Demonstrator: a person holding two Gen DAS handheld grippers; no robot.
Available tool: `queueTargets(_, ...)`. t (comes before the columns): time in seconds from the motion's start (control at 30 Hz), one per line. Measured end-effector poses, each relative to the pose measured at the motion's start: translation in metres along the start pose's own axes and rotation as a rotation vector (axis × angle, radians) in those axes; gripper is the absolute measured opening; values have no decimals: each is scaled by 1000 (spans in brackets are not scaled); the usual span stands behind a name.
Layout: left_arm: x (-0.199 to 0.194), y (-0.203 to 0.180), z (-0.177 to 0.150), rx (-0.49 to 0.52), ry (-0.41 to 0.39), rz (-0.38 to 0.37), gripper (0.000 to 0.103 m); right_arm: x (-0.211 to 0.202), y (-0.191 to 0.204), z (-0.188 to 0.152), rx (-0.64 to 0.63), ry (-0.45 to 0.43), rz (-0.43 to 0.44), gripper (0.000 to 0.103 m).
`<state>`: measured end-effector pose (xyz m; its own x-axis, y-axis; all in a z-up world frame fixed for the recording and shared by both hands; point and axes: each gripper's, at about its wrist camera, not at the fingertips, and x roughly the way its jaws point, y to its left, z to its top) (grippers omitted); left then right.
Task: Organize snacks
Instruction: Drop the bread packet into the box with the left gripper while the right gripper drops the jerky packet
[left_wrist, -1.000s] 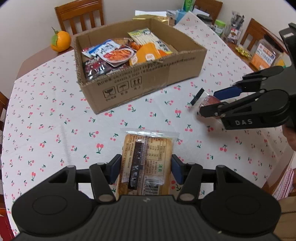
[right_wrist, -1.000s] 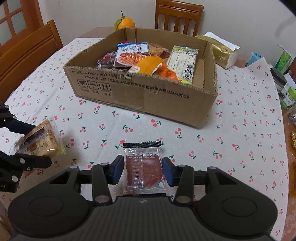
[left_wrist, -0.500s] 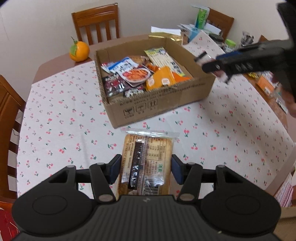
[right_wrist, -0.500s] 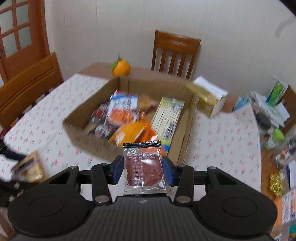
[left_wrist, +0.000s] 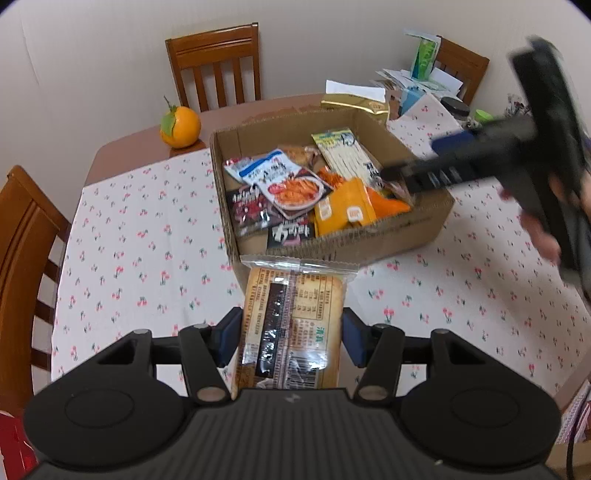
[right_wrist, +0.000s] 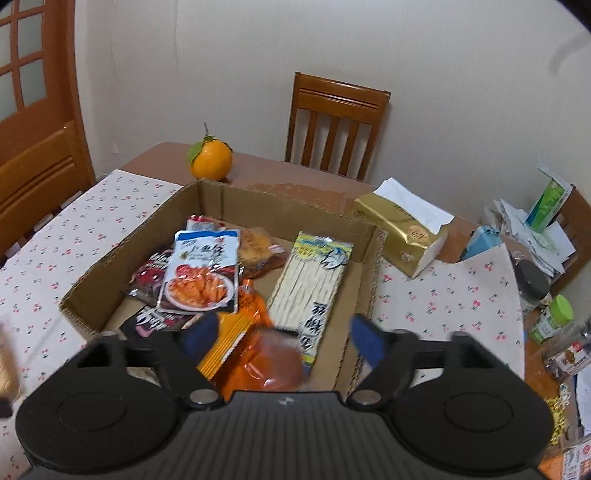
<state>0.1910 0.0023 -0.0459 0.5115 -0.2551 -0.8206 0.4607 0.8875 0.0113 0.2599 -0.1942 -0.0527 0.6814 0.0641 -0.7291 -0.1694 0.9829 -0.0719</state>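
Observation:
My left gripper (left_wrist: 291, 332) is shut on a clear-wrapped bread pack (left_wrist: 295, 328) and holds it above the tablecloth, just short of the cardboard box (left_wrist: 406, 229). The box holds several snack packs (left_wrist: 291, 184). My right gripper (right_wrist: 284, 338) is open over the box's near right part; it also shows in the left wrist view (left_wrist: 443, 166). The small clear packet of red dried meat (right_wrist: 277, 360) is blurred between and below its fingers, over the orange packs (right_wrist: 236, 332), and no longer gripped.
An orange (left_wrist: 180, 127) sits on the bare table behind the box. A gold tissue pack (right_wrist: 402, 232) lies to the box's right. Jars and papers (right_wrist: 535, 258) crowd the right side. Wooden chairs (right_wrist: 336, 125) stand around the table.
My right gripper moved over the box and opened, releasing the red meat packet, which drops into the box. My left gripper carried the bread pack closer to the box.

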Motion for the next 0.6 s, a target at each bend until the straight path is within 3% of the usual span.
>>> queueTargets(0.17,10,1,25,16,-7,-4,56,-18,5,-22,42,35,25,101)
queueTargets(0.6,65,-21,121,54,-72,-59,56,-52,14,-62,66,93,21,101)
